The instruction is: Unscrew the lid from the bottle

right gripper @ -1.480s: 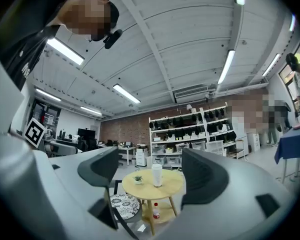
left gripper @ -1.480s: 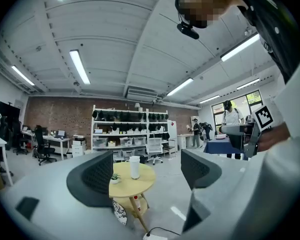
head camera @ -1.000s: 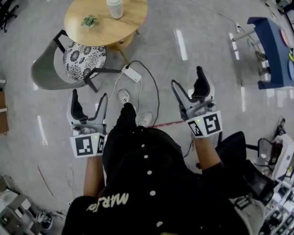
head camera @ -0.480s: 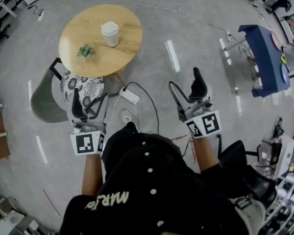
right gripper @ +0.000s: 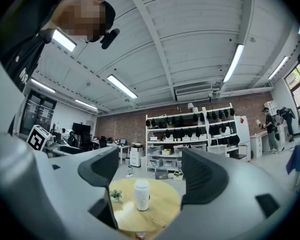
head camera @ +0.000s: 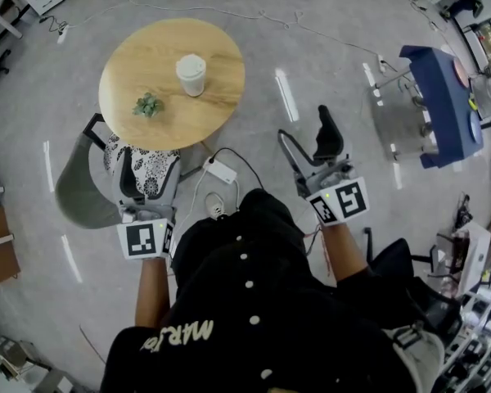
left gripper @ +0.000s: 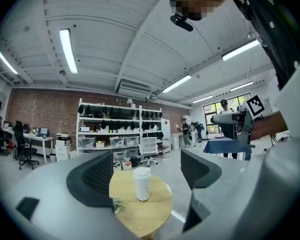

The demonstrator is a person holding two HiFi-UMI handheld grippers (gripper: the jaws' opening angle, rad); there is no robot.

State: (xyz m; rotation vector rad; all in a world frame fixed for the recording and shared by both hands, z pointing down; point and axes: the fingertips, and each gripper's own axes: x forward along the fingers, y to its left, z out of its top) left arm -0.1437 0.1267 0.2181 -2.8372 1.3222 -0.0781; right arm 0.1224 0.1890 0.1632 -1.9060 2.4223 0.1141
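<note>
A white bottle [head camera: 191, 75] with a white lid stands upright near the middle of a round wooden table [head camera: 131, 64]. It also shows in the left gripper view, bottle [left gripper: 141, 183], and in the right gripper view, bottle [right gripper: 141, 194], far ahead between the jaws. My left gripper [head camera: 148, 177] is held open over the chair, short of the table. My right gripper [head camera: 305, 142] is open over the floor to the table's right. Both hold nothing.
A small potted plant [head camera: 148, 104] sits on the table left of the bottle. A grey chair [head camera: 75, 195] with a patterned cushion stands at the table's near side. A white power strip [head camera: 221, 170] with cables lies on the floor. A blue table [head camera: 442, 97] stands right.
The table has come a little nearer in the head view as the person stepped forward. Both grippers stay open and empty, pointing toward the table.
</note>
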